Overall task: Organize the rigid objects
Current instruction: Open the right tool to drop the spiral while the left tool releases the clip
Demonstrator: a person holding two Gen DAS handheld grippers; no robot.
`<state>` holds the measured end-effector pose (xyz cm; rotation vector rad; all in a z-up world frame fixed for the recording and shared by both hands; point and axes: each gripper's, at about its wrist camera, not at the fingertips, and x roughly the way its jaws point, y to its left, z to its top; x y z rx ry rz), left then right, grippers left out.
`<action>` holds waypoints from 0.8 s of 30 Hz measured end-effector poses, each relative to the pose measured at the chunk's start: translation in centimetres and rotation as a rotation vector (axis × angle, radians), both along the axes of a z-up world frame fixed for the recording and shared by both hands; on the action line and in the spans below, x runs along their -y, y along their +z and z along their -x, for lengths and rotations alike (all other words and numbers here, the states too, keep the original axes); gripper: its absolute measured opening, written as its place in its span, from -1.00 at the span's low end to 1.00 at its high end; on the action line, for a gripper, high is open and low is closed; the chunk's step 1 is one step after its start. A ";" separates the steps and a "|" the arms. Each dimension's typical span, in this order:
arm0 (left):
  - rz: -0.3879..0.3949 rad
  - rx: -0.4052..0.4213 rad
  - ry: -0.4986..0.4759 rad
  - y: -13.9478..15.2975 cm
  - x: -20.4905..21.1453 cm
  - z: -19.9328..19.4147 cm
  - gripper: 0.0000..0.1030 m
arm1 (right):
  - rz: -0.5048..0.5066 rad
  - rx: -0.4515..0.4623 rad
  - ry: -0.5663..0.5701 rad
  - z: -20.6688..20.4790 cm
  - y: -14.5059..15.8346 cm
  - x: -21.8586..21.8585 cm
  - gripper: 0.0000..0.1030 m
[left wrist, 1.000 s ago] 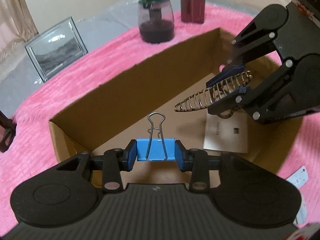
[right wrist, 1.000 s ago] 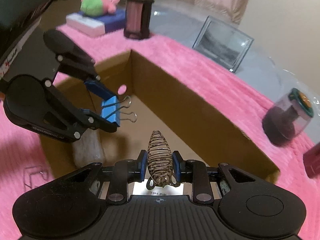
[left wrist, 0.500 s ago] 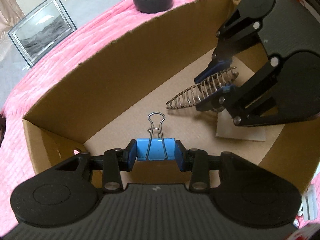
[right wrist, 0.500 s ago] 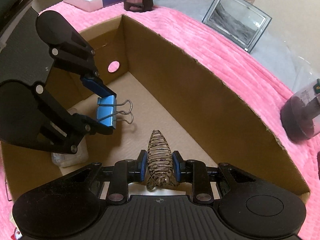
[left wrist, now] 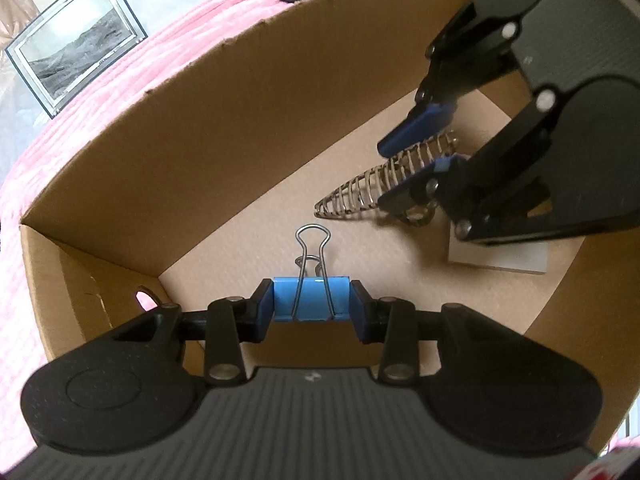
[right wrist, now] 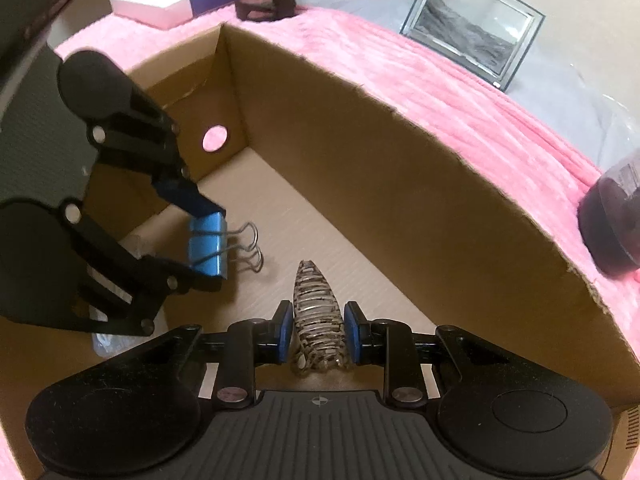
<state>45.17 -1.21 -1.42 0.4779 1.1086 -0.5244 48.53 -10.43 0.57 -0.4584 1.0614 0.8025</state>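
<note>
L hand-held gripper [left wrist: 312,310] clamps binder clip [left wrist: 311,298], R [right wrist: 313,334] – hair clip [right wrist: 317,316], in box [left wrist: 192,128]

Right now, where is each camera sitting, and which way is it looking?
Left wrist view: on the left gripper, looking down into the cardboard box; its own fingers pinch a blue binder clip.
Right wrist view: on the right gripper, looking down into the box; its own fingers pinch a wire coil.
Shared: box, both grippers, clip, coil, picture frame.
</note>
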 end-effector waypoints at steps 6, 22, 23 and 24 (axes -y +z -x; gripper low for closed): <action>-0.035 -0.006 -0.005 -0.4 0.2 -0.2 -0.33 | 0.006 0.027 -0.002 0.5 0.8 0.6 -0.50; -0.051 0.007 0.026 -0.2 0.4 0.0 -0.32 | -0.053 0.077 -0.068 2.7 4.6 3.6 -0.29; -0.039 0.015 0.031 0.3 0.3 0.2 -0.32 | -0.061 0.080 -0.075 2.9 5.0 3.8 -0.29; -0.025 0.028 0.039 0.8 0.2 0.4 -0.32 | -0.072 0.084 -0.082 3.2 5.3 4.0 -0.29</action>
